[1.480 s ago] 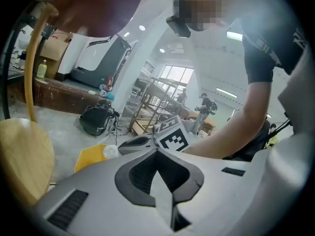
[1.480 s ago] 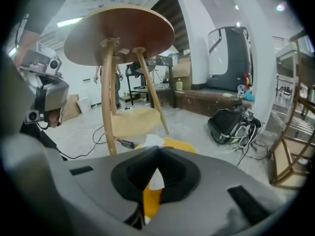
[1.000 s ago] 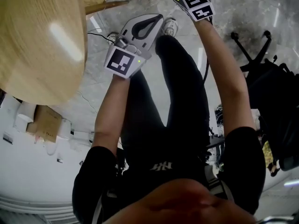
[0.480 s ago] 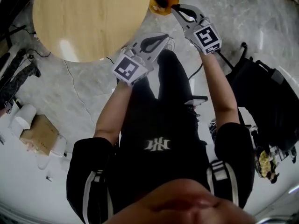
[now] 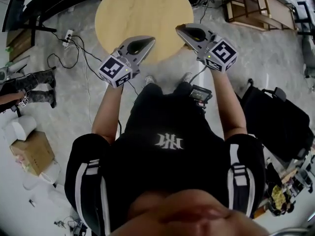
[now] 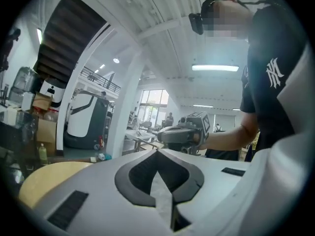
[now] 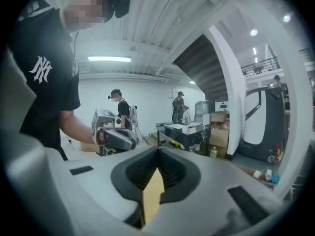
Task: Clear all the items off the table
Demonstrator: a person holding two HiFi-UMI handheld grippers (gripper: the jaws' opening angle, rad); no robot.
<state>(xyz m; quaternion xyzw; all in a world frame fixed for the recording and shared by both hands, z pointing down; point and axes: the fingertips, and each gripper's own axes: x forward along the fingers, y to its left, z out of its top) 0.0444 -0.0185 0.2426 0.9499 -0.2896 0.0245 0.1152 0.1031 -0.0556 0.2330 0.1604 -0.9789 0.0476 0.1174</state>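
The round wooden table (image 5: 142, 14) lies ahead of me, and I see no items on the part of its top that shows. My left gripper (image 5: 147, 39) hovers over the table's near edge, shut with nothing between its jaws. My right gripper (image 5: 179, 28) is level with it at the near right edge, also shut and empty. In the left gripper view the shut jaws (image 6: 157, 152) point at the right gripper (image 6: 184, 132), with the tabletop (image 6: 44, 178) low on the left. The right gripper view shows its shut jaws (image 7: 158, 152) and the left gripper (image 7: 112, 132) beyond.
Cables (image 5: 81, 45) trail over the floor left of the table. A cardboard box (image 5: 30, 152) and a paper roll (image 5: 22, 127) lie at the far left. A black chair (image 5: 275, 122) stands at my right, a wooden frame (image 5: 253, 6) behind it. Two people (image 7: 119, 107) stand far off.
The head view has swung up from the floor to the table. The orange container by the right gripper has left the view. Both grippers now hang over the table's near edge.
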